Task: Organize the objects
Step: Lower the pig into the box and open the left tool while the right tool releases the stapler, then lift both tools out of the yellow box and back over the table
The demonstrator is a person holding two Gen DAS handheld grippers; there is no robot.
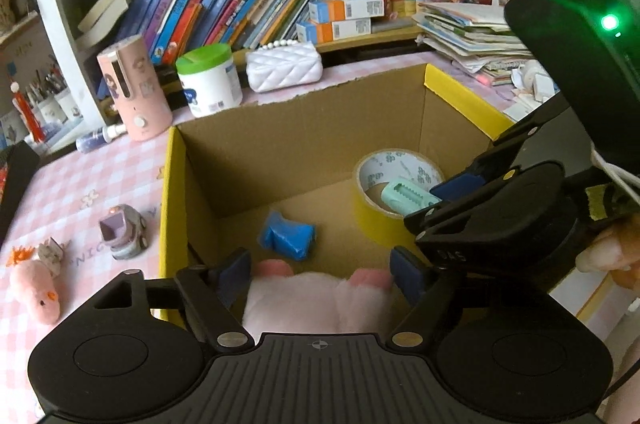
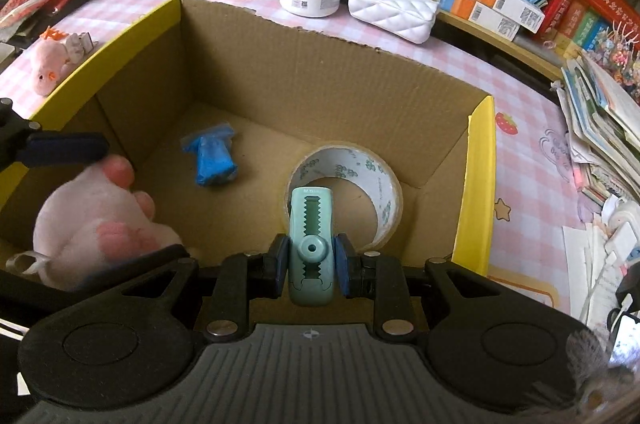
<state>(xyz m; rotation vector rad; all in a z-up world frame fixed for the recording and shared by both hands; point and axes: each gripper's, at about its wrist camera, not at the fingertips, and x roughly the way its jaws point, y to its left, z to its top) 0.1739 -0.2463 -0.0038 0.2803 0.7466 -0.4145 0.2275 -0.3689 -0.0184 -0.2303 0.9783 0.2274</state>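
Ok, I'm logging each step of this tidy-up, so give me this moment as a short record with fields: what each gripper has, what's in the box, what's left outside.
left gripper: shut on pink plush toy, above the box's near edge
right gripper: shut on mint green clip, over the tape roll
container: cardboard box with yellow flaps, open
already in box: tape roll; blue packet
outside on tablecloth: small pink plush, toy car
behind box: pink cylinder, green-lidded jar, white quilted purse
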